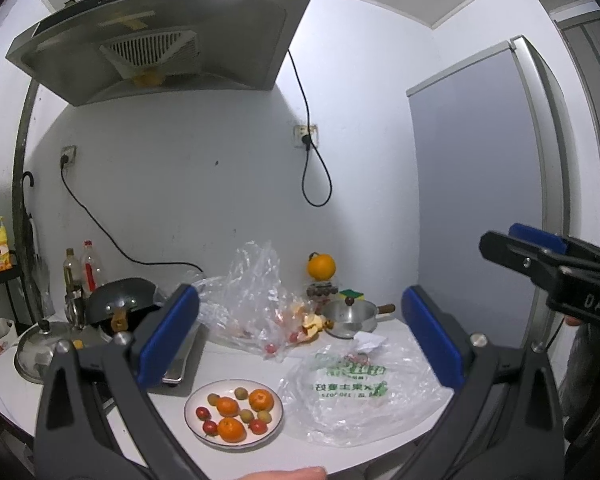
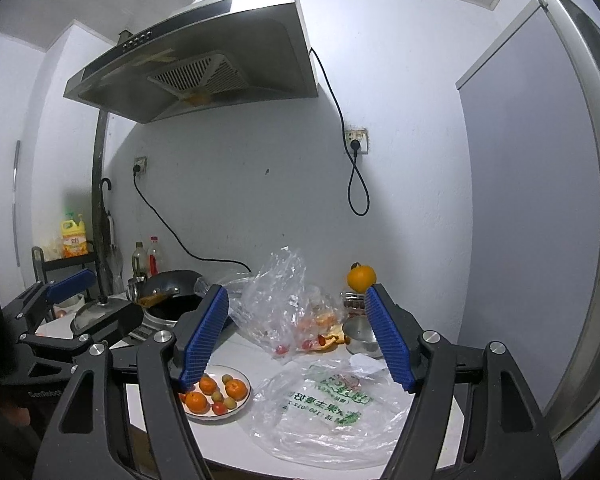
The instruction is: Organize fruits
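Observation:
A white plate near the counter's front edge holds three oranges, several cherry tomatoes and small green fruits; it also shows in the right wrist view. A clear plastic bag with more fruit lies behind it, also in the right wrist view. A flat printed bag lies right of the plate. An orange sits on a jar at the back. My left gripper is open and empty above the counter. My right gripper is open and empty, held back from the counter.
A wok, a pot lid, bottles and a metal tray stand at the left. A small steel pot sits at the back right. A fridge stands at the right. A range hood hangs above.

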Available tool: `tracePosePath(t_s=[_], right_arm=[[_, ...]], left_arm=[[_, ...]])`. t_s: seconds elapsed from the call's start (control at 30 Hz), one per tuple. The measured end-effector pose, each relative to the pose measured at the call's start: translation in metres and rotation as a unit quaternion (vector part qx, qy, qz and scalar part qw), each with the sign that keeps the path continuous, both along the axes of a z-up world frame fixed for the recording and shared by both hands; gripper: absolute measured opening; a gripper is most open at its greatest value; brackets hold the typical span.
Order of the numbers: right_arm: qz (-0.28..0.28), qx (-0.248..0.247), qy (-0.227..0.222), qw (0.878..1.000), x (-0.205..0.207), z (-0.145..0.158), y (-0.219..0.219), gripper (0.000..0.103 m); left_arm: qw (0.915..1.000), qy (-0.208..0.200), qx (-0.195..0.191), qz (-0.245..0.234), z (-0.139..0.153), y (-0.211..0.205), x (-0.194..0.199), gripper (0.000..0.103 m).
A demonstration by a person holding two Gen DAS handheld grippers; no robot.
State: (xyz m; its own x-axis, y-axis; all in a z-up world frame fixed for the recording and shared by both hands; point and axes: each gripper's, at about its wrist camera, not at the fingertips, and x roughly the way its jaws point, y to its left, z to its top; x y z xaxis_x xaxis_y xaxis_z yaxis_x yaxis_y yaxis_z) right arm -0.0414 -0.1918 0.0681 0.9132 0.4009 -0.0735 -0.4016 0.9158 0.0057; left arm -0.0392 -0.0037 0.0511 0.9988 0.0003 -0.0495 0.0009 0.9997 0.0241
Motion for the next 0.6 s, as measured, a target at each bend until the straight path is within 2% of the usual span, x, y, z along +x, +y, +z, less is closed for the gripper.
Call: tracePosePath(t_s=[0.6], right_arm=[[0.002, -0.008, 0.005, 1.0, 0.0014, -0.0029, 0.0069, 0.074]], left_arm=[[1.0, -0.004, -0.007, -0.002, -0.0015, 0.0031, -0.0036, 0.102]])
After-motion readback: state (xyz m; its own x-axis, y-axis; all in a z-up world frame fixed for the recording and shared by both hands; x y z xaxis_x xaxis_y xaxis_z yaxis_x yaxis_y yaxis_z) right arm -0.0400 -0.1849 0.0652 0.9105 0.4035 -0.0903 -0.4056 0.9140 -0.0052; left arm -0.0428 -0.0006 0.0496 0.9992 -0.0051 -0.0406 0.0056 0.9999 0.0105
